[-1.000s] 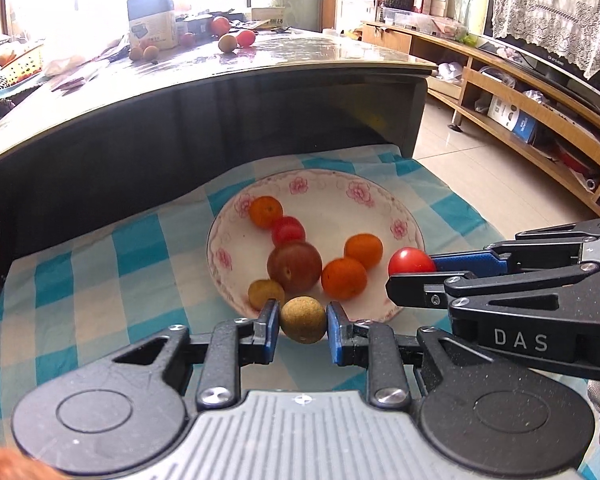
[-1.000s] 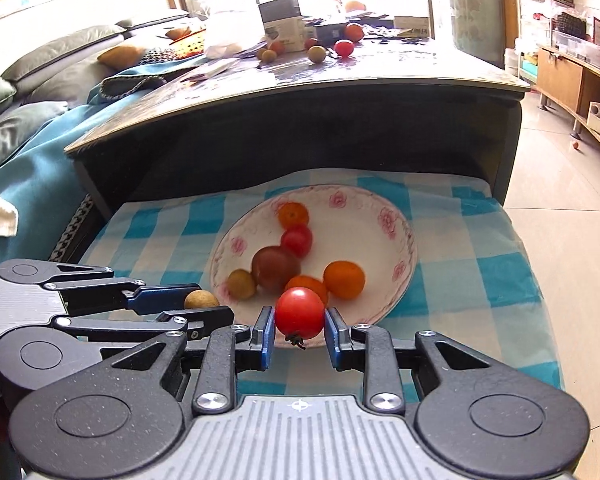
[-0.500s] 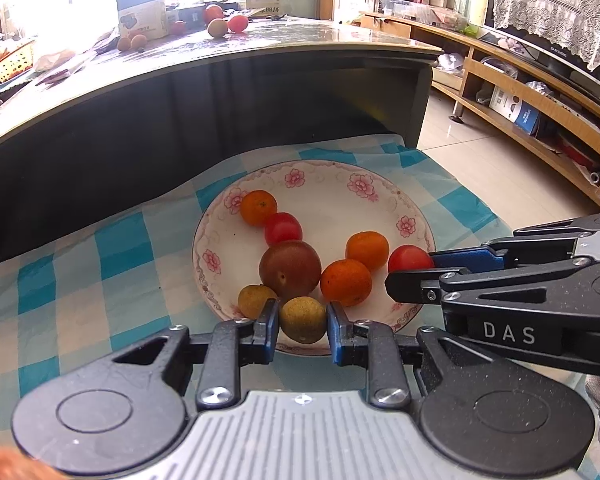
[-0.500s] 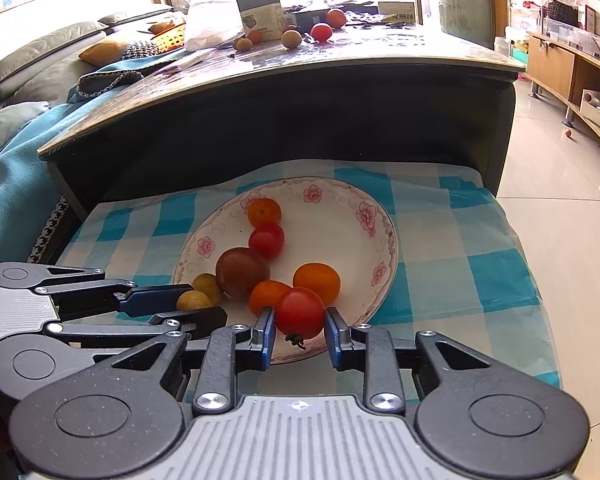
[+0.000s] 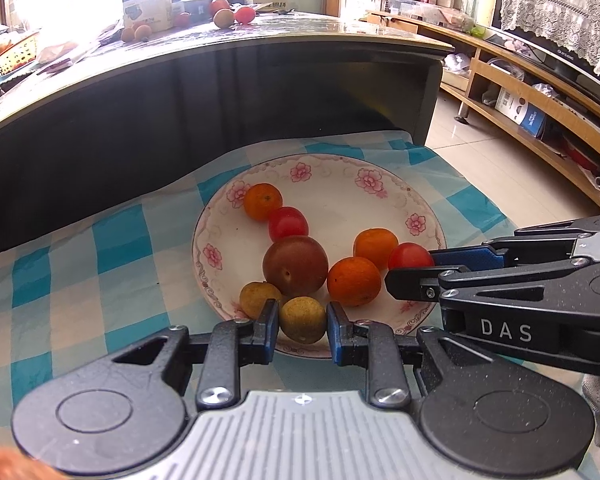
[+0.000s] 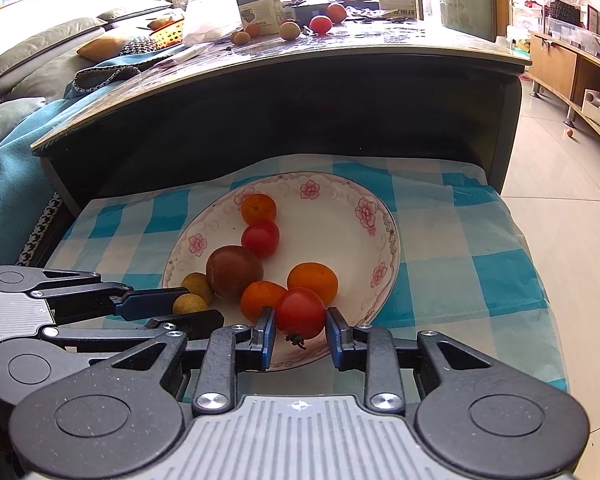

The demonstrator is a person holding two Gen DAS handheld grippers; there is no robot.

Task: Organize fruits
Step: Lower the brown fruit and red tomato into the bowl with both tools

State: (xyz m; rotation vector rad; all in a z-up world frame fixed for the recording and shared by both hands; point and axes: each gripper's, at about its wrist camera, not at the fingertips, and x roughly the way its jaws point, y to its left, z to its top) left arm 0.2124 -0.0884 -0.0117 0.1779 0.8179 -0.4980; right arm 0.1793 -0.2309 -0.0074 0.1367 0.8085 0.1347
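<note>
Left claw [image 5: 302, 320] clamped on a yellowish fruit [image 5: 302, 319], right claw [image 6: 300, 322] clamped on a red tomato [image 6: 300, 312], both over the plate's [image 5: 332, 184] near rim. Lower gently, release slowly, avoid nudging neighbouring oranges [image 5: 354, 281].

The plate [image 5: 428, 216] looks like glazed ceramic, glossy white with pink printed flowers. Under it lies a woven checked cloth [image 5: 100, 248], matt and faintly creased. The cherry tomato [image 6: 300, 312] has smooth, shiny skin; the longan [image 5: 302, 319] is dull and rough. The right gripper [image 6: 300, 330] is speckled matt black plastic with bright metal screws. The upper tabletop [image 6: 380, 44] is glassy and reflective.
</note>
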